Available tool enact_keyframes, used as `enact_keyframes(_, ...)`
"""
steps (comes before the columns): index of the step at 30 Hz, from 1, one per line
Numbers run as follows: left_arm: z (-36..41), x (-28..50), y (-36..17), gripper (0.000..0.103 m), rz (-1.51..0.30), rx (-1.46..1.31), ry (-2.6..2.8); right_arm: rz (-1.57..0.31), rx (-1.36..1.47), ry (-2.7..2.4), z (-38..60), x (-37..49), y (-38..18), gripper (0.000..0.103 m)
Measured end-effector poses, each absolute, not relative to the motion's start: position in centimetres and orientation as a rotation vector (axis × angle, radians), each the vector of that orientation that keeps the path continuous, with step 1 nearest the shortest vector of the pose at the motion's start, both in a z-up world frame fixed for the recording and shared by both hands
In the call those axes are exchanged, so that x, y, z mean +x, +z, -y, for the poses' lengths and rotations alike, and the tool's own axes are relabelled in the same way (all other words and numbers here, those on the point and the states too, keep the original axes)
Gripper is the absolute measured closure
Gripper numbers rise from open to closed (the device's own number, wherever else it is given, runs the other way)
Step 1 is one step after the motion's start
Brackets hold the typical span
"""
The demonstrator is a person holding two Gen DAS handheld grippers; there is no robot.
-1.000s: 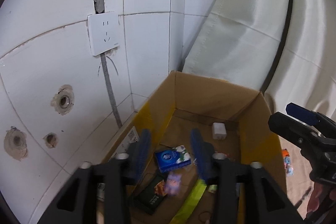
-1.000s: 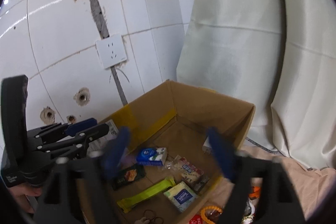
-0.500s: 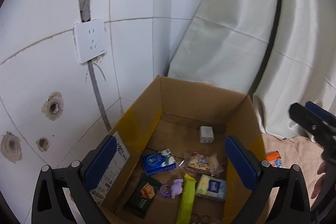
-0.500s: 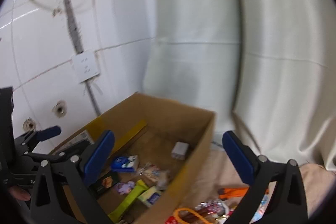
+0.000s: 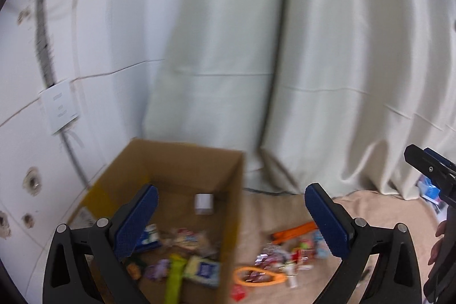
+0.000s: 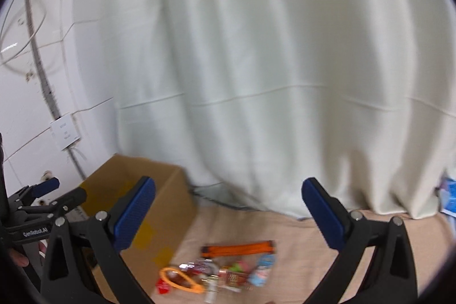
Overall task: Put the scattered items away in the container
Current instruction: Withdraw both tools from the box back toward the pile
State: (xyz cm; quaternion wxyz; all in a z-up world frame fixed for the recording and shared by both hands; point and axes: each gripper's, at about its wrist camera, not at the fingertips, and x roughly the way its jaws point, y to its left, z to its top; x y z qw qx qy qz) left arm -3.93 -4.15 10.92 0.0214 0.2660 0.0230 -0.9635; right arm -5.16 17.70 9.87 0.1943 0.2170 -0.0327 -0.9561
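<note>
The cardboard box stands at the lower left against the tiled wall and holds several packets, a white block and a yellow-green bar. It also shows in the right wrist view. Scattered items lie on the beige cloth to its right: an orange strap, an orange ring and small packets. My left gripper is open and empty above the box's right wall. My right gripper is open and empty above the scattered items.
A white curtain hangs behind the box and the cloth. A tiled wall with a socket and drill holes is at the left. Blue packaging lies at the far right by the curtain.
Both views have swung right, from the box toward the curtain and the scattered items. The left gripper opened wide after a small purple item dropped into the box. The right gripper stays open.
</note>
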Motion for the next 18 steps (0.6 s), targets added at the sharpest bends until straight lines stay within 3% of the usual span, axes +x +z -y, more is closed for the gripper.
enact_keyframes(9,-4.9,-4.7,9.2,0.000,-0.030,0.915,-3.084,0.139,0.642,-2.803,-26.2,-4.2,9.1,0.000)
enact_keyframes(18,-8.6,-5.2,1.9,0.000,-0.080,1.112,-3.073,0.168,0.810,-2.820,-30.1,-4.5,3.1,0.000)
